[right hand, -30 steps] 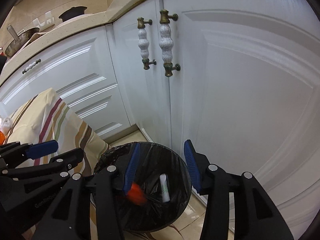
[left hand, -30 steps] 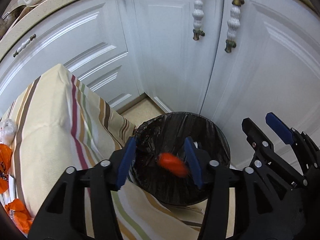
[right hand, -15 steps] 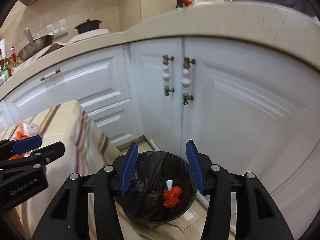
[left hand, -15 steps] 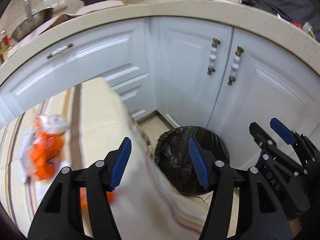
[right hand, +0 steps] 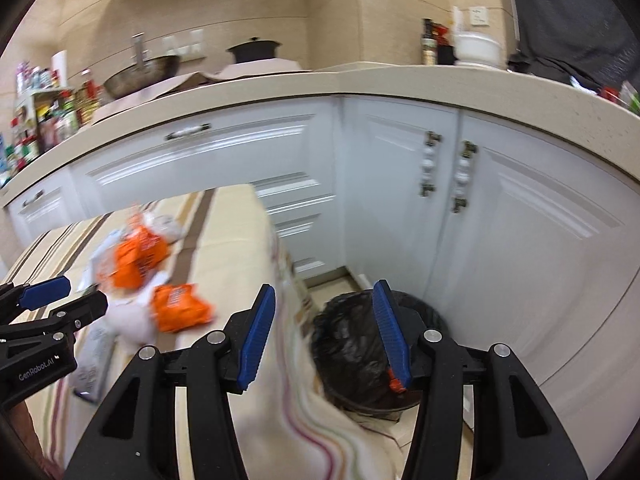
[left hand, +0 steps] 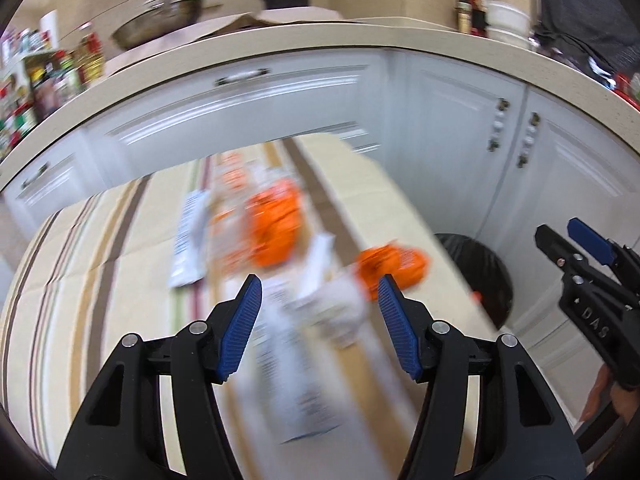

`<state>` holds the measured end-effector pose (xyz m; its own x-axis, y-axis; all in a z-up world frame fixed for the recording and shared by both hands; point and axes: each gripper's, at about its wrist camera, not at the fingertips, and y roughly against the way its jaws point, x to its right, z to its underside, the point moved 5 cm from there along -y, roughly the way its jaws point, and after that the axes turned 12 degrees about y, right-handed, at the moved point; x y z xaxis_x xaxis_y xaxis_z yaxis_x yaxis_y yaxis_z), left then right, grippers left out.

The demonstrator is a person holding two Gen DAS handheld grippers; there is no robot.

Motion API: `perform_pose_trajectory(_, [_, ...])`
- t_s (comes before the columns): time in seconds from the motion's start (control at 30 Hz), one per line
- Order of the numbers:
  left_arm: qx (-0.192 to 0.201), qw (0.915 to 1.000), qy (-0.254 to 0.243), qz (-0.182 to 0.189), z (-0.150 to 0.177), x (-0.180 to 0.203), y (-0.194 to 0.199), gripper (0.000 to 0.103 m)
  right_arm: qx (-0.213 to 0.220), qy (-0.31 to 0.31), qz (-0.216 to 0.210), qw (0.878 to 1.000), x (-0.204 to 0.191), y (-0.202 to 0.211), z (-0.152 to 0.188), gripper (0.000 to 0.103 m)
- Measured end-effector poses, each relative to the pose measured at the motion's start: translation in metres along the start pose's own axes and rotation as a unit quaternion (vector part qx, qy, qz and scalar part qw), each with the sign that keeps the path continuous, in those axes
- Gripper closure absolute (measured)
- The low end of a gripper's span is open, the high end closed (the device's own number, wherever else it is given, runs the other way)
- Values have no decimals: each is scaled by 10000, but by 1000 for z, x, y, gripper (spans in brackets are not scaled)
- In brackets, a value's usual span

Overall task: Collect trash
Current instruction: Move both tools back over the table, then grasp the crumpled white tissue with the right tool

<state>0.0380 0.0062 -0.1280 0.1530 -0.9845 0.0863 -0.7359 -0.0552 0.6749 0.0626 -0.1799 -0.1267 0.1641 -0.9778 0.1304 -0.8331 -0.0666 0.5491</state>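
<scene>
Trash pile (left hand: pixel 276 236) sits on the striped worktop (left hand: pixel 80 280), ahead of the left tool (left hand: pixel 318 320) and well off to the left of the right tool (right hand: pixel 324 332). It's a mix: a big orange wrapper (left hand: pixel 276 228), a smaller orange wrapper (left hand: pixel 390 264) just ahead of the left tool's right finger, a crumpled white wad (left hand: pixel 340 308) lying in line between the left fingers, and a flat printed white wrapper (left hand: pixel 188 240) ahead-left. Judgement: all of it is light, thin, crinkly film or paper, soft and slippery, not fragile; best taken by pinching a raised crease or a bunched edge, since flat sheets will slide under the pads. The white wad looks like the easiest grab. Left tool: fingers apart, nothing clamped. Right tool: fingers apart, empty, over the worktop edge with the black-lined bin (right hand: pixel 360 344) below and ahead of it. Views differ: the left wrist view shows the pile head-on but heavily motion-blurred, with only a sliver of the bin at the right. The right wrist view shows the bin opening, a bit of orange trash (right hand: pixel 396 386) inside by its right finger, and the cloth hanging off the worktop. The pile's contents are too blurred to count exactly.
</scene>
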Motion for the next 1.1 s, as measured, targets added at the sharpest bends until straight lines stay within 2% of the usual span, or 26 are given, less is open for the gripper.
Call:
perform_pose_trajectory(0.3, [74, 9964, 641, -558, 17, -95, 21, 44, 45, 565, -544, 9969, -81, 13, 1, 52])
perform_pose_trajectory(0.53, [40, 9920, 949, -829, 29, -139, 26, 44, 12, 953, -888, 9915, -129, 12, 5, 52])
perform_pose_trajectory(0.97, [-80, 9879, 1212, -963, 35, -164, 16, 44, -257, 1167, -892, 9888, -152, -16, 1, 53])
perform_pose_trajectory(1.1, [-131, 9870, 1231, -1028, 35, -167, 10, 44, -403, 1212, -922, 9875, -154, -23, 3, 65])
